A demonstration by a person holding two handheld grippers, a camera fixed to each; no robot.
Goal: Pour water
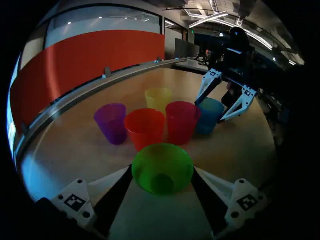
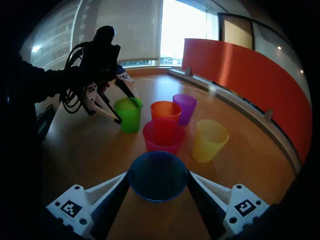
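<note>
Several coloured plastic cups stand upright, close together on a wooden table. My left gripper is shut on the green cup, a finger pressing each side. Beyond it are the orange cup, red cup, purple cup and yellow cup. My right gripper is shut on the blue cup, which looks empty. In the left gripper view the right gripper straddles the blue cup. In the right gripper view the left gripper holds the green cup.
A metal rail runs along the table's far edge under an orange-red wall panel. A person's dark sleeve reaches in behind the left gripper. Bare tabletop lies around the cluster of cups.
</note>
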